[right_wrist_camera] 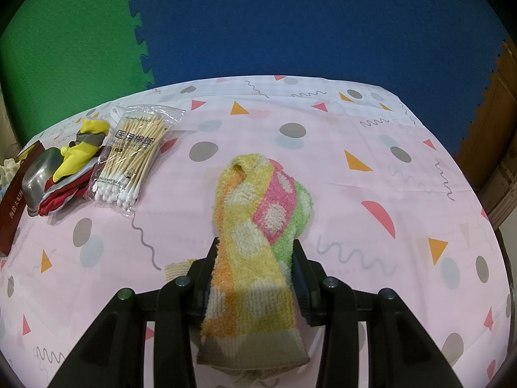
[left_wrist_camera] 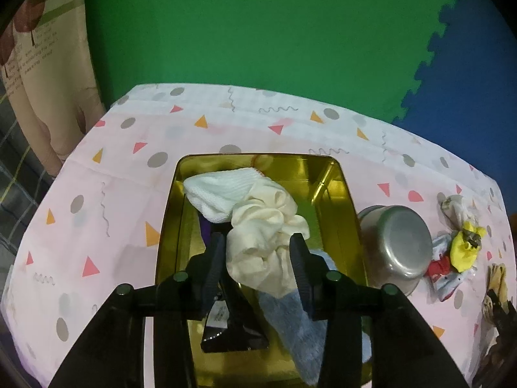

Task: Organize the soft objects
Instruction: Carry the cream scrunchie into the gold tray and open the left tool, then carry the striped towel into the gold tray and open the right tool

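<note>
Pink counter [right_wrist_camera: 371, 194]: right hand-held gripper [right_wrist_camera: 255, 258] grips the towel [right_wrist_camera: 255, 226]; left hand-held gripper [left_wrist_camera: 258, 252] clasps cream cloth [left_wrist_camera: 265, 232] over the tin [left_wrist_camera: 336, 200].

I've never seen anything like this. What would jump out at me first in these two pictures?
Probably the bright fuzzy sock, yellow, pink and green with pale dots, lying on the pink patterned tablecloth between the fingers of the right gripper. In the left view, a shiny gold tin holds a heap of soft things, topped by a cream cloth that sits between the fingers of the left gripper. An upturned steel pot rests just right of the tin.
</note>
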Available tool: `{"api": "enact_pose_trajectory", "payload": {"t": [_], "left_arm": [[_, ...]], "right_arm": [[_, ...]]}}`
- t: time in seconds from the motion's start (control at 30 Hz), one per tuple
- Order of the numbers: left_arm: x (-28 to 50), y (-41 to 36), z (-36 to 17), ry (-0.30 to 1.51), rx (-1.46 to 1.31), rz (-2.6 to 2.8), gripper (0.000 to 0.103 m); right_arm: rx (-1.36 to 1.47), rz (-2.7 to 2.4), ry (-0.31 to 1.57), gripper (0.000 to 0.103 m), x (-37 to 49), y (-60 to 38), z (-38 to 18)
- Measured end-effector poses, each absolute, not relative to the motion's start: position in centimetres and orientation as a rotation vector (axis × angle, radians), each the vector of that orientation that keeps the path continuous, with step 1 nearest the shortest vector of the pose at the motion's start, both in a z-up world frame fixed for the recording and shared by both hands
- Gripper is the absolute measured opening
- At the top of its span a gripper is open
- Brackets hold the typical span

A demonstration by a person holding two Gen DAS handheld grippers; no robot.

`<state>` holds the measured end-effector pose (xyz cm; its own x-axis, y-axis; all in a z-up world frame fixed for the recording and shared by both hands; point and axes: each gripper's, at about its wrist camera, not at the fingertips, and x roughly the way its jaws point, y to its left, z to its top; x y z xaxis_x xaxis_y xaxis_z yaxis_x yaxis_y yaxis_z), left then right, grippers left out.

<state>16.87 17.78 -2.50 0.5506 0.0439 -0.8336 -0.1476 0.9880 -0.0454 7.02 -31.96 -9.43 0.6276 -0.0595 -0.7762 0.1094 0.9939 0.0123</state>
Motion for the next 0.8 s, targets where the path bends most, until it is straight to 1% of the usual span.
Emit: {"api": "enact_pose_trajectory", "payload": {"t": [0.2, 0.27, 0.3, 0.33, 0.67, 0.73, 0.8], "left_arm": [[14.5, 17.0, -1.0, 0.920, -0.088, 0.147, 0.041], [13.3, 16.9, -0.5, 0.892, -0.072, 0.165, 0.044], [12.7, 16.8, -0.4, 0.881, -0.058, 0.179, 0.048], [12.3, 16.7, -0.3, 0.874, -0.045, 0.194, 0.048], [7.7, 17.2, -0.5, 0.813, -0.015, 0.305, 0.052], [7.0, 17.1, -0.5, 0.796, -0.003, 0.316, 0.056], [6.5, 17.0, -0.6, 0.783, 0.008, 0.323, 0.059]], "right_arm": [[0.061, -0.098, 0.887, 0.041, 7.0, -31.9, -9.4], [0.059, -0.098, 0.887, 0.041, 7.1, -31.9, -9.4], [0.058, -0.097, 0.887, 0.041, 7.0, -32.0, -9.4], [0.058, -0.097, 0.887, 0.041, 7.0, -32.0, -9.4], [0.062, -0.095, 0.888, 0.041, 7.0, -32.1, -9.4], [0.061, -0.095, 0.888, 0.041, 7.0, -32.1, -9.4], [0.060, -0.096, 0.888, 0.041, 7.0, -32.1, -9.4]]}}
